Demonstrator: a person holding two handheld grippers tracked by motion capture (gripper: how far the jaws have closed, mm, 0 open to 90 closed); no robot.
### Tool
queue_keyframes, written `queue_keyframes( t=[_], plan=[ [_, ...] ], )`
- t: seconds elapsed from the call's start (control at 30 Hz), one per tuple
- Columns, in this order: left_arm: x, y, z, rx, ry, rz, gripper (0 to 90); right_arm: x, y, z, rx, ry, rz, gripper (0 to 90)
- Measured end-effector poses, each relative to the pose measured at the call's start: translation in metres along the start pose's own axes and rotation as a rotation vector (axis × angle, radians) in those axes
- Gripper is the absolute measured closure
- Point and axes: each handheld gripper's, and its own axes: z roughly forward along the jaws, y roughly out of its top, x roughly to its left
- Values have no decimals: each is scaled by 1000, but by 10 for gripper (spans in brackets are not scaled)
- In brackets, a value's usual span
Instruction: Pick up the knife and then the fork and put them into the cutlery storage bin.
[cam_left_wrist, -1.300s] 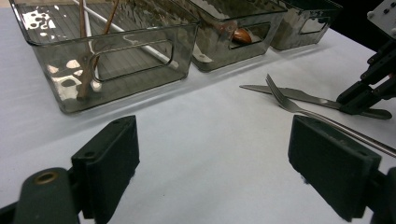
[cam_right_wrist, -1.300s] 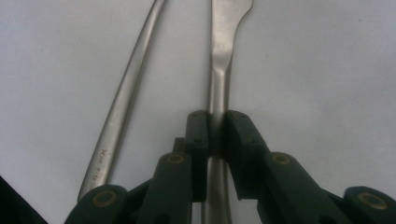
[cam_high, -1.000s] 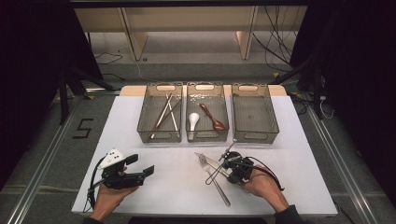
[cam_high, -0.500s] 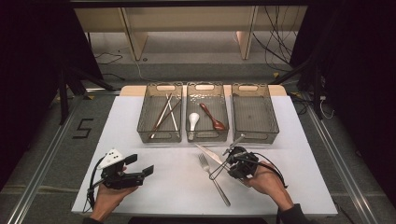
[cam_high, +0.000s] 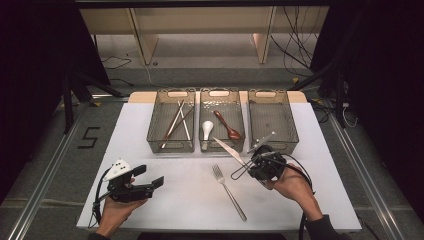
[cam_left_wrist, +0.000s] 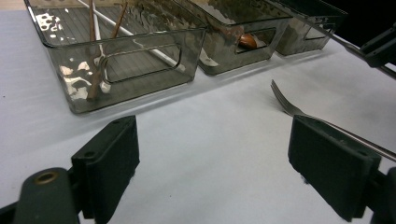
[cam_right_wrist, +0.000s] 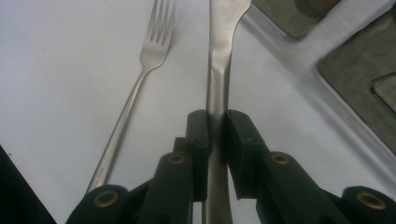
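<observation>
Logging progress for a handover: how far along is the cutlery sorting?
Done: chopsticks lie in the left bin, two spoons in the middle bin. In hand: the right tongs grip a knife, lifted near the bins. Left: the fork on the table; the right bin looks empty. The left tongs are open.

left gripper (cam_high: 150, 184): black, grey plate (three-cornered) | right gripper (cam_high: 239, 171): black, brass-coloured screws, cable

A large black number 5 (cam_high: 89, 137) is marked on the grey floor (cam_high: 60, 165), left of the counter (cam_high: 190, 200). It is the one thing that can be read; nothing else carries words or labels.
</observation>
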Motion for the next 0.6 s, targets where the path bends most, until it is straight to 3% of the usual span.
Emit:
queue_keyframes(
  t=[0.33,0.6],
  plan=[
    [2,0,-1,-7,6,-4,160,-32,14,-17,-92,-23,85,801],
    [2,0,-2,-16,7,-6,160,-59,27,-22,-108,-63,137,801]
  ],
)
